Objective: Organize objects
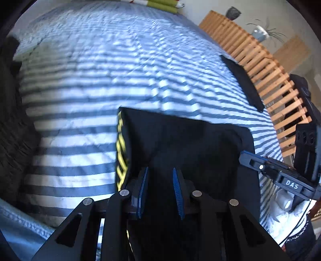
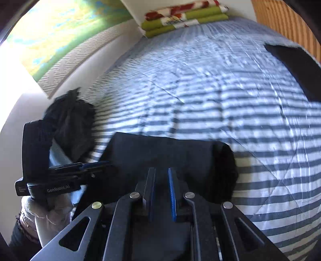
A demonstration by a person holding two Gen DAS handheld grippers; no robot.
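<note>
Bedding comes first: a blue-and-white striped quilt (image 1: 80, 120) fills most of both views. A wooden slatted frame (image 1: 260, 60) runs along its right edge. On the wall at the left hangs a green and yellow picture (image 2: 60, 26).

A black garment (image 1: 180, 140) with a yellow patterned edge (image 1: 121, 156) lies spread on the near part of the quilt, between the two grippers. A crumpled black cloth (image 2: 70, 120) sits at the quilt's left edge, near the wall. A flat black piece (image 1: 242, 84) lies by the slatted frame, well apart from the garment. Green and red folded cushions (image 2: 180, 18) are stacked at the far end.

The left gripper (image 1: 160, 170) points down over the garment's left part. Its pads stand narrowly apart with black cloth between them; whether they pinch it cannot be told. The right gripper (image 2: 161, 170) is clenched on the garment's right part, fabric running up between its close-set pads. Each gripper shows at the side of the other's view, held by a hand in a white glove (image 1: 286, 210).
</note>
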